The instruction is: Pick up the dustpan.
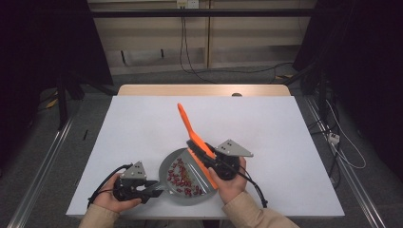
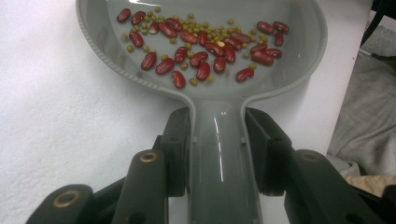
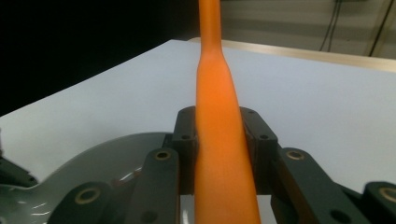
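A grey dustpan [image 1: 167, 167] lies near the table's front edge and holds several red kidney beans [image 1: 183, 179] mixed with small green beans. My left gripper [image 1: 153, 186] is shut on the dustpan's handle [image 2: 219, 154], and the pan's bowl [image 2: 299, 70] with the beans [image 2: 201, 51] lies just ahead of the jaws. My right gripper [image 1: 210, 160] is shut on an orange brush [image 1: 186, 122]. Its black bristles [image 1: 196, 146] sit at the pan's far right rim, and its handle tip slants up and away to the left. The orange handle [image 3: 218, 140] runs between the right jaws, with the dustpan [image 3: 102, 156] below left.
The white table top [image 1: 142, 118] spreads wide to the left, right and back of the pan. A wooden strip [image 1: 204, 90] edges the far side. Cables [image 1: 342, 147] lie on the floor to the right, and a grey cloth [image 2: 369, 112] shows past the table's edge.
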Available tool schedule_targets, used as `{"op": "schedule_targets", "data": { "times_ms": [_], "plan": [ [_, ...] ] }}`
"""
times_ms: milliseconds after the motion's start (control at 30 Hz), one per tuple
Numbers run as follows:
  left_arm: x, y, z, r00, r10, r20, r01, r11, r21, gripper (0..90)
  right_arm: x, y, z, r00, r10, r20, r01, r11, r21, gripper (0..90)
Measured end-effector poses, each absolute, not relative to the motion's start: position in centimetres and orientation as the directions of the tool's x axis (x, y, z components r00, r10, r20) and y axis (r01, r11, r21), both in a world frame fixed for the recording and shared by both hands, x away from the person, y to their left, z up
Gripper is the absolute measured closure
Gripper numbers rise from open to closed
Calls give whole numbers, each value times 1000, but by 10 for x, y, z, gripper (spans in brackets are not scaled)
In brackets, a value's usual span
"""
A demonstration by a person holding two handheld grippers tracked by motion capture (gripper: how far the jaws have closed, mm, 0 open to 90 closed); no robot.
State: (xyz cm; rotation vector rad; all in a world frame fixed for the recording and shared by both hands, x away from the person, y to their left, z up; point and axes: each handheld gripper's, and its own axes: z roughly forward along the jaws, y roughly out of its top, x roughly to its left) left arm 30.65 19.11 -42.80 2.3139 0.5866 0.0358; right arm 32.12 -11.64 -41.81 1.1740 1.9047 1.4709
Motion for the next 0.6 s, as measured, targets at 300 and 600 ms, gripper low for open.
{"op": "schedule_targets", "data": {
  "times_ms": [300, 600],
  "plan": [
    [305, 190, -427, 894, 427, -136, 401, -625, 670, 624, 331, -138, -429, -474, 880, 4, 356, 187, 916, 711],
    [305, 192, -423, 894, 427, -136, 404, -638, 655, 626, 319, -120, -444, -516, 855, -58, 355, 276, 893, 706]
  ]
}}
